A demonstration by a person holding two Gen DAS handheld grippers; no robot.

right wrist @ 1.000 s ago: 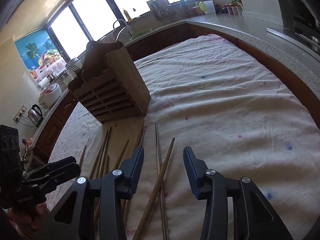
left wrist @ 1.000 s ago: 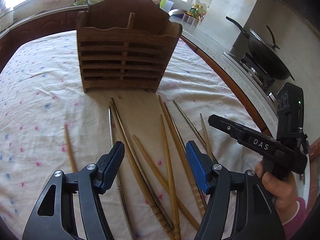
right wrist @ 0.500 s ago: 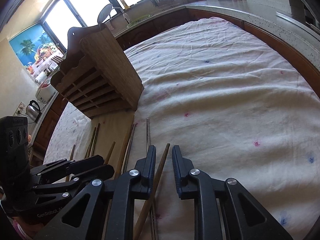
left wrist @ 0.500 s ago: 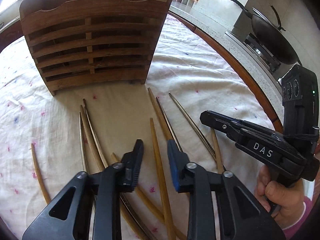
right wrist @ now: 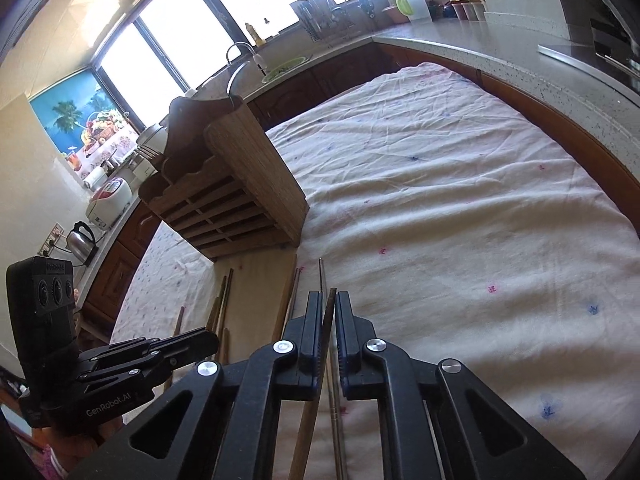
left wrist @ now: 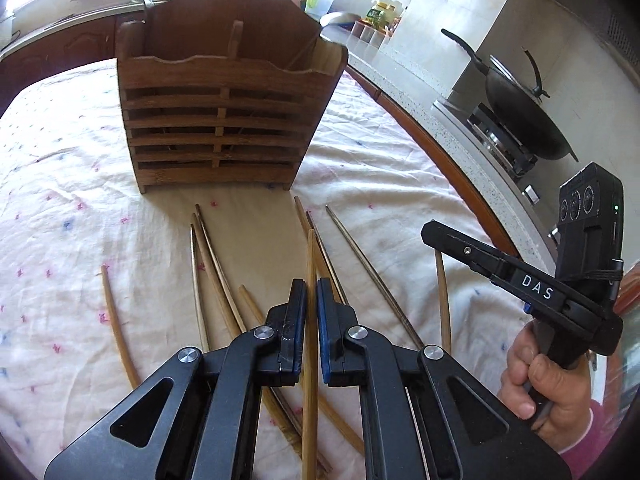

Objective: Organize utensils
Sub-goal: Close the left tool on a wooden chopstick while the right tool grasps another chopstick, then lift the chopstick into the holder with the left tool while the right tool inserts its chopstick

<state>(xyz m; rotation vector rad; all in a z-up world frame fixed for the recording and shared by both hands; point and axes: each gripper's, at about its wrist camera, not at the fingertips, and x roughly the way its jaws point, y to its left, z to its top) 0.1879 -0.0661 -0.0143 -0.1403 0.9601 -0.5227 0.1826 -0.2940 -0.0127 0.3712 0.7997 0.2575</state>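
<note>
One wooden chopstick (left wrist: 310, 276) is pinched by the left gripper (left wrist: 311, 296), and another chopstick (right wrist: 329, 316) by the right gripper (right wrist: 329, 308). The wooden holder (left wrist: 224, 120) is seen at the far side of the tabletop (left wrist: 60, 184). A thin stick could be dropped if tipped.

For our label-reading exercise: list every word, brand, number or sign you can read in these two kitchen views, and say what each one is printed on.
"DAS": white letters on the arm of the right hand-held gripper, seen from the left wrist view.
"GenRobot.AI": pale letters on the body of the left hand-held gripper, seen from the right wrist view.
Bottles on the far counter: labels too small to read.
Wooden utensil holder: no text.
</note>
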